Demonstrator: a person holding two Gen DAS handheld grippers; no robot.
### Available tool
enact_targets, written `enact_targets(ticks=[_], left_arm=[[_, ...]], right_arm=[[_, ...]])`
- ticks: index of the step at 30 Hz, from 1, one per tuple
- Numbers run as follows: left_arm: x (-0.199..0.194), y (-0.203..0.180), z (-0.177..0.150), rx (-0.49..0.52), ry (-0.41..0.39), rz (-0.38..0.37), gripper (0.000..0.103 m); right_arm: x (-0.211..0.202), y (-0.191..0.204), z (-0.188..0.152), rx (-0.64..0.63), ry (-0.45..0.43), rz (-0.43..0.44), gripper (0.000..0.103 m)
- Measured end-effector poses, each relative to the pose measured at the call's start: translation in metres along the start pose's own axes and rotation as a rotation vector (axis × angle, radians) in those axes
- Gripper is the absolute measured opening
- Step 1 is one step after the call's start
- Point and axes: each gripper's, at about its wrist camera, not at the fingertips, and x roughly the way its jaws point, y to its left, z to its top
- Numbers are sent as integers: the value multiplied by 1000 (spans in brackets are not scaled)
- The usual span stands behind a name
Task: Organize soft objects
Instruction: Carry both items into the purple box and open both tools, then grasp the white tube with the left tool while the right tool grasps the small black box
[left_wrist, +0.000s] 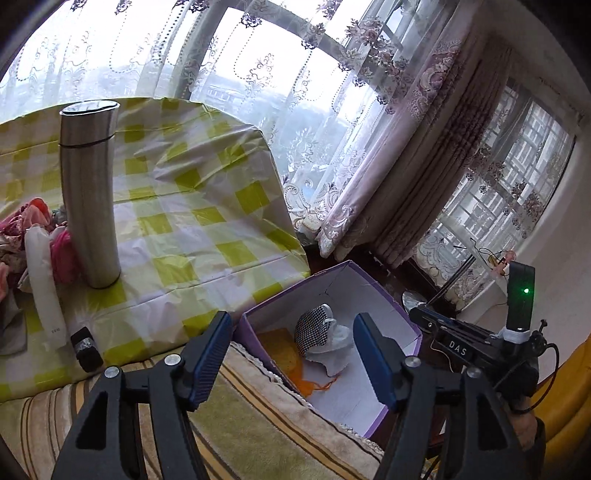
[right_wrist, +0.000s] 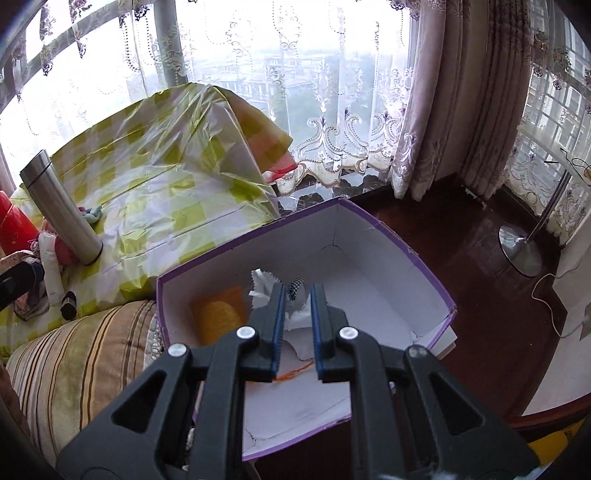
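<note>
- Purple-walled cardboard box (left_wrist: 332, 291) sat just off the corner of the surface (left_wrist: 192, 221) with the green-check plastic cloth, and in the left wrist view the left gripper (left_wrist: 291, 354) had its jaws wide apart with nothing in them. It hung above the striped cushion (left_wrist: 258, 435), box straight ahead and a bit lower. Inside was a houndstooth cloth piece (left_wrist: 314, 328) on some white fabric, plus a yellow knit thing (left_wrist: 284, 354) against the near-left wall. The leftover pile of soft stuff (left_wrist: 33, 236) was way over at the left edge, behind the steel flask (left_wrist: 90, 192). So the left side looked nearer to that pile, I'd guess.

- Right wrist view: the right gripper (right_wrist: 297, 295) was right over the box (right_wrist: 369, 236), jaws narrowed down with white fabric (right_wrist: 264, 288) and the houndstooth bit (right_wrist: 295, 286) poking up between the tips. Couldn't honestly tell if they were clamped on it or just loose around it. The cloth sat dead ahead of the jaws, towards the back-left of the box, next to the yellow knit (right_wrist: 221, 314). Pile (right_wrist: 48, 254) was far left of this one.
</note>
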Motion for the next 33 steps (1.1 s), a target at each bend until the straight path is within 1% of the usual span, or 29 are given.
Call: enact_targets(ticks=[2, 3, 4, 5, 6, 7, 9, 11, 14, 19, 23, 25, 29, 30, 33], left_arm=[[-11, 9, -8, -14, -5, 31, 69], [-17, 15, -13, -31, -1, 48, 69], [-22, 21, -17, -45, 7, 58, 69], [-27, 27, -23, -58, 9, 68, 69], [-32, 33, -28, -70, 9, 87, 69], [-38, 40, -33, -81, 8, 106, 69], [-50, 55, -41, -111, 3, 128, 69], [-63, 69, -47, -130, -7, 165, 69], [-78, 86, -52, -131, -16, 228, 69], [-92, 113, -55, -164, -20, 269, 69], [-96, 134, -53, -213, -20, 276, 69], [-96, 141, -48, -210, -21, 298, 68], [-88, 165, -29, -233, 10, 353, 65], [-85, 173, -23, -245, 17, 355, 63], [-72, 194, -6, -274, 27, 330, 60]], right_arm=[[-7, 8, 1, -16, -17, 14, 22], [-10, 11, 1, -24, -23, 17, 29], [-12, 15, 1, -32, -28, 21, 39], [-13, 19, 1, -40, -32, 30, 45], [-14, 24, 1, -48, -38, 39, 53], [-15, 28, 0, -55, -45, 44, 57], [-14, 37, -2, -65, -44, 54, 60], [-9, 47, -2, -73, -24, 81, 62], [1, 67, -3, -93, 18, 138, 62], [7, 117, -4, -195, 37, 197, 62], [13, 157, -4, -255, 65, 264, 62], [15, 178, -4, -287, 73, 290, 62], [25, 223, -4, -372, 116, 339, 63], [28, 234, -5, -395, 125, 353, 63], [40, 266, -7, -451, 157, 376, 63]])
